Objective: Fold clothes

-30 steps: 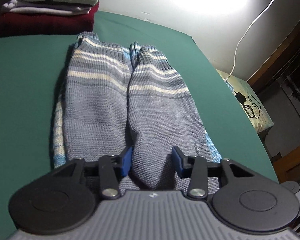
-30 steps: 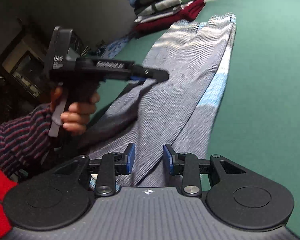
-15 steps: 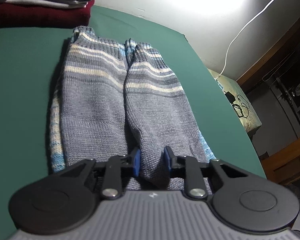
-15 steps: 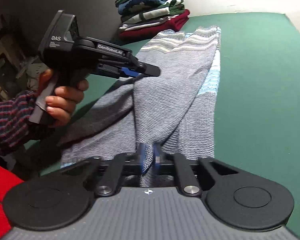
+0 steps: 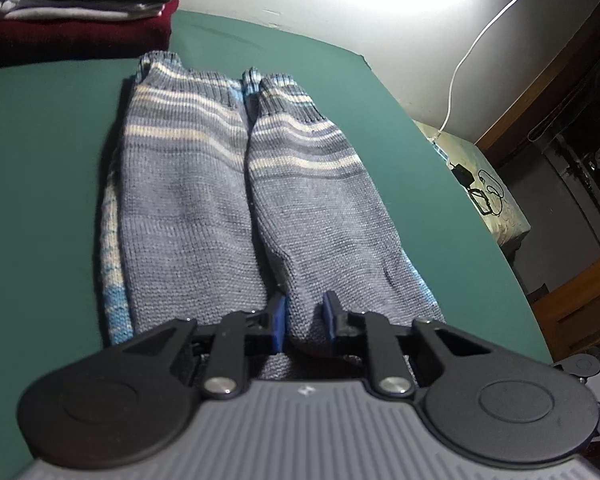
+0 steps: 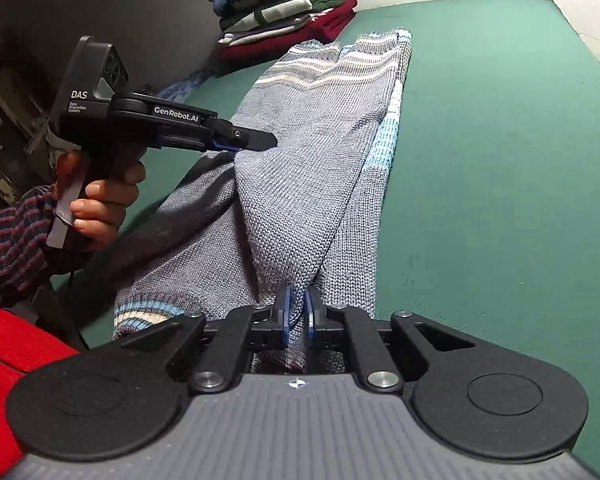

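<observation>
So the grey-blue striped knit sweater [image 5: 204,184] is lying lengthwise down the middle of the green table [image 5: 40,200], sleeves folded in on top, cuffs pointing toward the top of the frame. In the left wrist view the left gripper [image 5: 305,316] is sitting at the bottom centre with its blue pads pinching a ridge of the right-hand sleeve, jaws only a narrow gap apart with knit filling it. The right gripper [image 6: 298,312] is doing the same at the bottom centre of its own view; its jaws, after closing, have just been easing open a touch, but they're nearly together and squeezing a bunched fold that's pulled up into a tent. A hand [image 6: 100,200] in a striped sleeve [image 6: 12,240] is gripping the other tool at middle left. A pile of folded clothes [image 6: 284,12] is sitting at the table's far end, top of frame.
</observation>
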{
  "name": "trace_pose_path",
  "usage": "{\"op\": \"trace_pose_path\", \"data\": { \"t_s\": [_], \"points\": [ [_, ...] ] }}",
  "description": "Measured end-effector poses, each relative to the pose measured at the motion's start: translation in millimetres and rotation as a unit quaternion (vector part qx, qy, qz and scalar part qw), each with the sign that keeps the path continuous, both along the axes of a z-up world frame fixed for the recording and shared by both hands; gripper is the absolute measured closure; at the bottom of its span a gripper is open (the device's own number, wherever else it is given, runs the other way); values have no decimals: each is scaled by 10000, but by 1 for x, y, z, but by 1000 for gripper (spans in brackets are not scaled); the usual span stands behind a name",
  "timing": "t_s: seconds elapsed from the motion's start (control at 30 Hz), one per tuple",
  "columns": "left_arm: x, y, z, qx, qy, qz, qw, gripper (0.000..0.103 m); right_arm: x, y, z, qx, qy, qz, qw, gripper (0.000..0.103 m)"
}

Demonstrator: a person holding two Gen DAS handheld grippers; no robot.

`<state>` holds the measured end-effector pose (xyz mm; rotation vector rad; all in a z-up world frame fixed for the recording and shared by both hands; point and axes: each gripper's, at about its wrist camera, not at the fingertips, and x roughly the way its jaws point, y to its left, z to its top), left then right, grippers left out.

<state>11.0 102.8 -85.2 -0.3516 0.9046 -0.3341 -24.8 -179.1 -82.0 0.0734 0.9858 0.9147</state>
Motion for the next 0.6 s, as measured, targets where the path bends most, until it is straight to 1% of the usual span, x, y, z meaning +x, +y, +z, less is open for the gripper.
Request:
{"op": "trace_pose_path", "data": {
  "t_s": [0.03,0.07,0.1,0.2,0.27,0.33,0.4,0.43,0.5,0.57,0.6],
  "points": [
    [-1,0,2,64,-18,-14,10000,84,1,-2,3,49,89,-49,9999,80],
    [-3,0,4,182,-47,-18,9998,84,2,-3,6,78,119,-94,9999,77],
    [-4,-1,7,303,-76,-21,9995,84,1,-3,9,71,33,-133,9999,77],
    [-12,3,21,725,-358,197,9965,84,1,2,19,185,-315,-251,9990,75],
    [-18,6,32,910,-554,364,9936,79,5,6,21,433,-492,-355,9972,76],
    [-22,6,42,925,-728,469,9919,78,8,17,19,608,-604,-466,9952,76],
    [-23,1,45,730,-770,353,9937,76,14,30,13,587,-575,-350,9960,76],
    [-23,-4,43,679,-745,228,9946,75,16,36,10,504,-560,-296,9967,76],
    [-24,-13,31,729,-646,109,9952,75,20,41,2,319,-485,-249,9980,76],
    [-25,-23,19,785,-546,-5,9954,75,25,36,-3,265,-333,-297,9987,83],
    [-26,-28,13,813,-495,-62,9954,74,27,32,-5,270,-258,-301,9988,83]
  ]
}}
